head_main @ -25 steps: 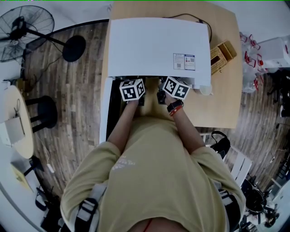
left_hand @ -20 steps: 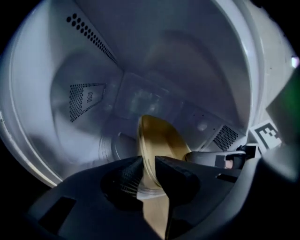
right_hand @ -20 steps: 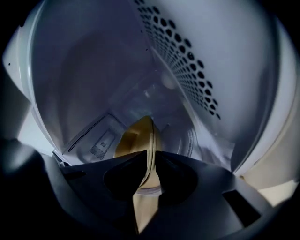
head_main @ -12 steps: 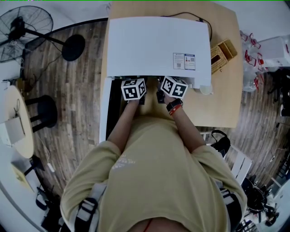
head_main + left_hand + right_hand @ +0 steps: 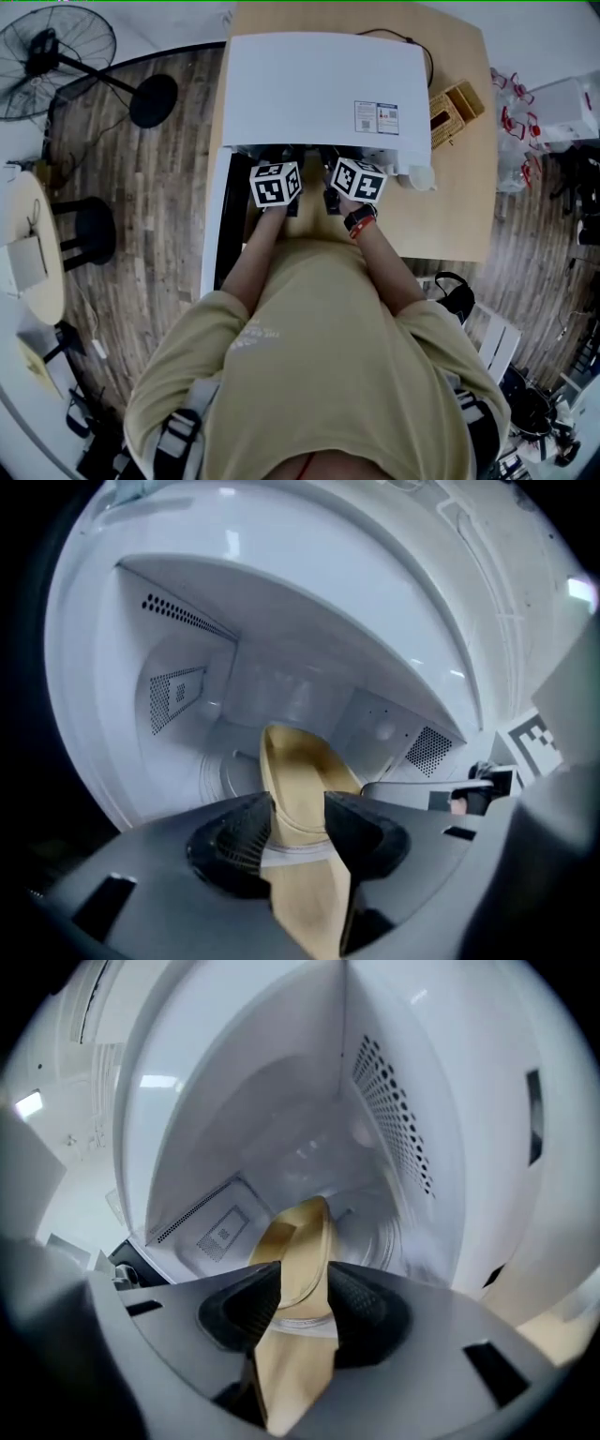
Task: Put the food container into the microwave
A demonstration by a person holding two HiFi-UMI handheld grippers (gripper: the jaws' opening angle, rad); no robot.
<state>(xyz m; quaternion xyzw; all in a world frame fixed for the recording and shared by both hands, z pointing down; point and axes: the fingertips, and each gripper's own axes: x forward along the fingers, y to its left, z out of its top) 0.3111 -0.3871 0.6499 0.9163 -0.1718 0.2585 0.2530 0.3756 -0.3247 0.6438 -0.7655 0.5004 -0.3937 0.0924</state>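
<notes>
The white microwave (image 5: 328, 89) stands on a wooden table (image 5: 450, 197) with its door (image 5: 217, 220) swung open to the left. A tan food container (image 5: 300, 789) is held by its rim on two sides. My left gripper (image 5: 298, 822) is shut on its left edge. My right gripper (image 5: 305, 1302) is shut on the opposite edge of the container (image 5: 300, 1246). Both gripper views look into the white cavity, where the container's far end hangs over the glass turntable (image 5: 234, 775). In the head view the marker cubes of the left gripper (image 5: 274, 184) and right gripper (image 5: 358, 180) sit at the microwave's mouth, and the container is hidden.
A perforated cavity wall (image 5: 394, 1119) is close on the right, and a vented wall (image 5: 173, 696) on the left. A small wicker box (image 5: 454, 112) and a white cup (image 5: 419, 177) stand on the table right of the microwave. A floor fan (image 5: 56, 56) and stool (image 5: 89, 234) are at left.
Both grippers have edged slightly forward toward the microwave opening with the container held between them; the head view shifted a little.
</notes>
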